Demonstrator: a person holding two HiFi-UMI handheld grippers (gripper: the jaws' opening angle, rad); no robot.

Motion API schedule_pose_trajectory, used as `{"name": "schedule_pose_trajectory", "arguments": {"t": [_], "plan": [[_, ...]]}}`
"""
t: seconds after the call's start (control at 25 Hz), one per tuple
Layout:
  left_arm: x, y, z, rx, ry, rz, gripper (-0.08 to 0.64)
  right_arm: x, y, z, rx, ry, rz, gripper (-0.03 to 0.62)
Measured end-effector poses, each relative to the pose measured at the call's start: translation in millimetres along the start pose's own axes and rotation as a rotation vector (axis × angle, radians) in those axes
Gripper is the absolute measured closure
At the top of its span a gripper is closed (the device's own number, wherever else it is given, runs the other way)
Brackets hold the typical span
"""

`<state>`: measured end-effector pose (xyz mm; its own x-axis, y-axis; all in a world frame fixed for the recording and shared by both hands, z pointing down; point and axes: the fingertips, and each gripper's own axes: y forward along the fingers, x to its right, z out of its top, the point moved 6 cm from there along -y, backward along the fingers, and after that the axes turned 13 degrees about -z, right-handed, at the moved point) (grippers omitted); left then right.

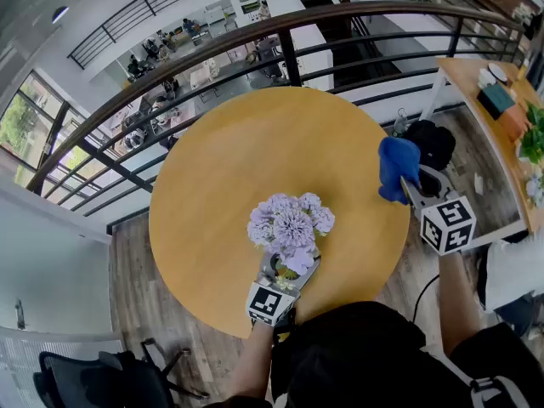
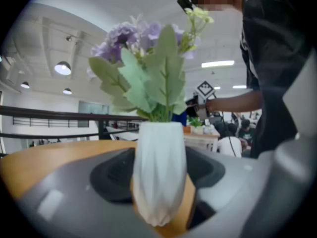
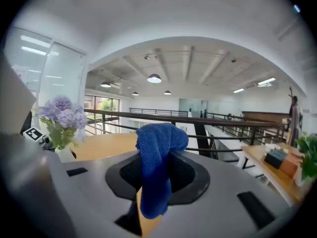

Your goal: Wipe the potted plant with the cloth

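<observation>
The left gripper [image 1: 291, 272] is clamping the white vase [image 2: 159, 177] of the potted plant [image 1: 291, 223], its jaws pressing on either side of the vase low down. It is holding the plant upright on the near part of the round wooden table [image 1: 221, 168], with purple blooms and green leaves standing above the jaws. The right gripper [image 1: 410, 187] is pinching the blue cloth [image 1: 397, 167] with its jaws closed on it, the cloth bunching above them and draping down between them. It is hanging at the table's right edge, apart from the plant. A dark railing [image 1: 289, 49] is curving round the far side.
</observation>
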<state>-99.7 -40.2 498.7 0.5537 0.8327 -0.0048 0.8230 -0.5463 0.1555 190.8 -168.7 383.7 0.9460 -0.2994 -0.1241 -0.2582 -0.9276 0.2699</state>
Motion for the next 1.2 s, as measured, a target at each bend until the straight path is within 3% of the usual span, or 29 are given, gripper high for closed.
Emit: {"name": "schedule_pose_trajectory", "arguments": {"t": [0.24, 0.36, 0.52, 0.6, 0.8, 1.0, 1.12, 1.2], "plan": [[0, 1, -1, -0.004, -0.003, 0.001, 0.253, -42, -16, 82, 0.237, -0.099, 0.145, 0.489], [0, 0, -1, -0.002, -0.004, -0.002, 0.253, -77, -13, 100, 0.272, -0.205, 0.238, 0.489], [-1, 2, 0, 0.0, -0.002, -0.006, 0.252, -133, -2, 73, 0.186, -0.413, 0.41, 0.489], [-2, 1, -1, -0.001, 0.001, -0.007, 0.253, -153, 5, 44, 0.107, -0.471, 0.467, 0.489], [0, 0, 0, 0.004, 0.001, -0.011, 0.252, -159, 20, -31, -0.121, -0.39, 0.51, 0.489], [-1, 1, -2, -0.003, -0.009, -0.012, 0.252, -146, 22, -87, -0.29, -0.356, 0.479, 0.489], [-2, 1, -1, -0.007, -0.002, -0.018, 0.252, -131, 17, -96, -0.319, -0.311, 0.434, 0.489], [-2, 1, -1, -0.008, -0.003, -0.02, 0.252, -118, 13, -86, -0.285, -0.277, 0.391, 0.489]]}}
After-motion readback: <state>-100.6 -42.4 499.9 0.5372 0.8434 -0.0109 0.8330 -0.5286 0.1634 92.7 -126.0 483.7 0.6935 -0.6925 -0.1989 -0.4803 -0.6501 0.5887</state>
